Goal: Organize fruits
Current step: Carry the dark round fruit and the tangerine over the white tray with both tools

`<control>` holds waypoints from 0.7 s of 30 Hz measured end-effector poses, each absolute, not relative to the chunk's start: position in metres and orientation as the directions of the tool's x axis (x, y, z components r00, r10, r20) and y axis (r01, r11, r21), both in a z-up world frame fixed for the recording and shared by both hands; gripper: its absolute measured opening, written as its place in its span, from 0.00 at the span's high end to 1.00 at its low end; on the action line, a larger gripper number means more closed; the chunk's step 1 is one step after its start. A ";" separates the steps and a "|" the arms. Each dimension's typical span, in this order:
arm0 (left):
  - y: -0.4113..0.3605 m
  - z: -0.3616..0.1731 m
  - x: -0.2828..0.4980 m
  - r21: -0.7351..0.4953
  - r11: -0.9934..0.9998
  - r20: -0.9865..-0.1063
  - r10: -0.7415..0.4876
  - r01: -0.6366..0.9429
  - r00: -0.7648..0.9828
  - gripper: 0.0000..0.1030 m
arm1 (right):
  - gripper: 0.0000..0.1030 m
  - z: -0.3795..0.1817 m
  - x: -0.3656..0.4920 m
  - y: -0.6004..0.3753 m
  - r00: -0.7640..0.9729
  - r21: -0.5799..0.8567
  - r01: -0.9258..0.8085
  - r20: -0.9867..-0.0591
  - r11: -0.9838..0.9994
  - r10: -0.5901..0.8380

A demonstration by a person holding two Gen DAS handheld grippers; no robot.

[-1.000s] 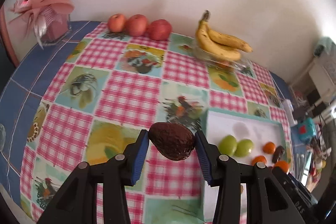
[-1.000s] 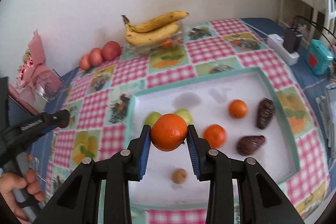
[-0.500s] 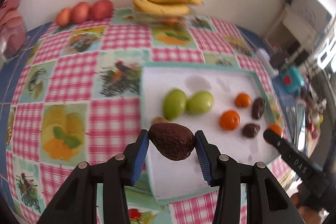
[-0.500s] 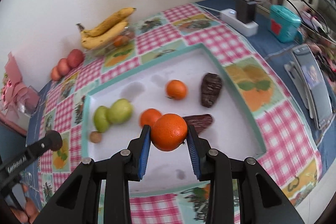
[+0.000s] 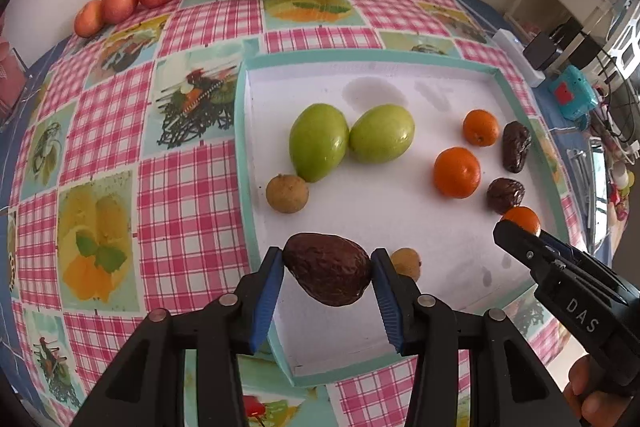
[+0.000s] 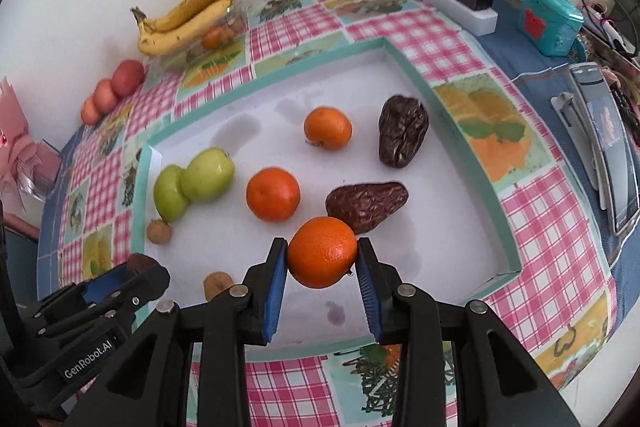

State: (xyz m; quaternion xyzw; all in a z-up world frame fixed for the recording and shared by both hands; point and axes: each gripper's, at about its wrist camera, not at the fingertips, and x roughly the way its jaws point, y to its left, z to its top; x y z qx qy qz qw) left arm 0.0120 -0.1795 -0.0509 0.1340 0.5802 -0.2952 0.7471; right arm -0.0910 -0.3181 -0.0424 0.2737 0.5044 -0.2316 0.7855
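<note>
Tray's (image 6: 460,123) near middle lies bare; fruit crowds around.

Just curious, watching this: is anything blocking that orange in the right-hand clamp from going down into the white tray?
Nothing visible does. The right gripper holds the orange above bare tray floor. A dark brown fruit and another orange lie just beyond it, so it has close neighbours.

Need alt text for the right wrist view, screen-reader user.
A right hand-held gripper holds an orange above a shallow white tray with teal walls. In the tray lie two green fruits, two more oranges, two dark wrinkled fruits and two small brown ones; the left hand-held gripper enters at lower left.
</note>
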 end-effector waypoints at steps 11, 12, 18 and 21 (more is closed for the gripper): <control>-0.180 -0.063 0.014 -0.121 0.790 -0.959 -0.249 0.601 0.135 0.54 | 0.65 -0.056 -0.084 -0.311 0.324 0.153 0.619 -0.943 0.770 -0.073; -0.180 -0.063 0.015 -0.120 0.790 -0.959 -0.248 0.602 0.134 0.54 | 0.65 -0.056 -0.083 -0.310 0.321 0.150 0.620 -0.944 0.770 -0.075; -0.182 -0.065 0.016 -0.112 0.788 -0.962 -0.239 0.606 0.132 0.53 | 0.65 -0.059 -0.081 -0.310 0.305 0.142 0.621 -0.950 0.771 -0.071; -0.182 -0.066 0.016 -0.111 0.788 -0.962 -0.238 0.606 0.133 0.53 | 0.65 -0.061 -0.078 -0.310 0.299 0.138 0.622 -0.952 0.771 -0.071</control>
